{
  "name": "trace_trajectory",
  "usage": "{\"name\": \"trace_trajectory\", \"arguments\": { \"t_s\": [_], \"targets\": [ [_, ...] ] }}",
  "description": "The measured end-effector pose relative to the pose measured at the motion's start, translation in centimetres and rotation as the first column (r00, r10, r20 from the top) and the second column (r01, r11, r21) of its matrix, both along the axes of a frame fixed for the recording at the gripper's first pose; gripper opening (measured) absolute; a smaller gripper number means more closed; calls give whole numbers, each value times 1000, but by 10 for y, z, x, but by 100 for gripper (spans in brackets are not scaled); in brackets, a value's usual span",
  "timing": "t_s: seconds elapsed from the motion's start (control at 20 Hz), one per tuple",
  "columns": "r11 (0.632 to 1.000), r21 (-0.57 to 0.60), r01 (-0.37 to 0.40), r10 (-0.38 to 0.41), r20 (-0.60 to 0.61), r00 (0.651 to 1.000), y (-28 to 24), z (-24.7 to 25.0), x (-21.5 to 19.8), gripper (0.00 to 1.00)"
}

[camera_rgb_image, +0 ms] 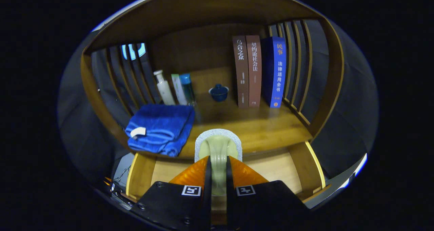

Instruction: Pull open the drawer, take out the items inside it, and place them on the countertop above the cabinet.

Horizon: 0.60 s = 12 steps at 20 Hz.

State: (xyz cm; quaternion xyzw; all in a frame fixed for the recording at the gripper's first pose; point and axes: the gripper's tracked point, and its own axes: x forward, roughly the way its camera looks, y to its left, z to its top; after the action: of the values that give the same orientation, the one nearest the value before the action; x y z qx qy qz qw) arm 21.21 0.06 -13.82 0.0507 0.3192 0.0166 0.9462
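My gripper [218,166] is shut on a pale green item with a speckled grey-white rim [218,143], held upright between both fingers. The item hangs over the front edge of the wooden countertop [268,129], its top reaching just past that edge. Below the fingers the wooden drawer [139,176] stands pulled open; the visible part of its floor [271,168] is bare, and my fingers hide the middle.
On the countertop a folded blue towel [159,127] lies at the left front. Behind it stand a white bottle [163,88] and two tubes [183,88]. A small blue lidded cup [219,92] sits mid-back, and three upright books [259,71] at the right. Slatted side walls close both ends.
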Motion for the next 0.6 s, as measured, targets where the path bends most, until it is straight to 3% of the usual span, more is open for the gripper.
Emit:
{"name": "trace_trajectory", "arguments": {
  "t_s": [0.3, 0.6],
  "targets": [
    [1000, -7, -24, 24, -38, 999, 5, -9, 101, 23],
    [1000, -16, -27, 24, -154, 988, 11, -47, 143, 23]
  ]
}}
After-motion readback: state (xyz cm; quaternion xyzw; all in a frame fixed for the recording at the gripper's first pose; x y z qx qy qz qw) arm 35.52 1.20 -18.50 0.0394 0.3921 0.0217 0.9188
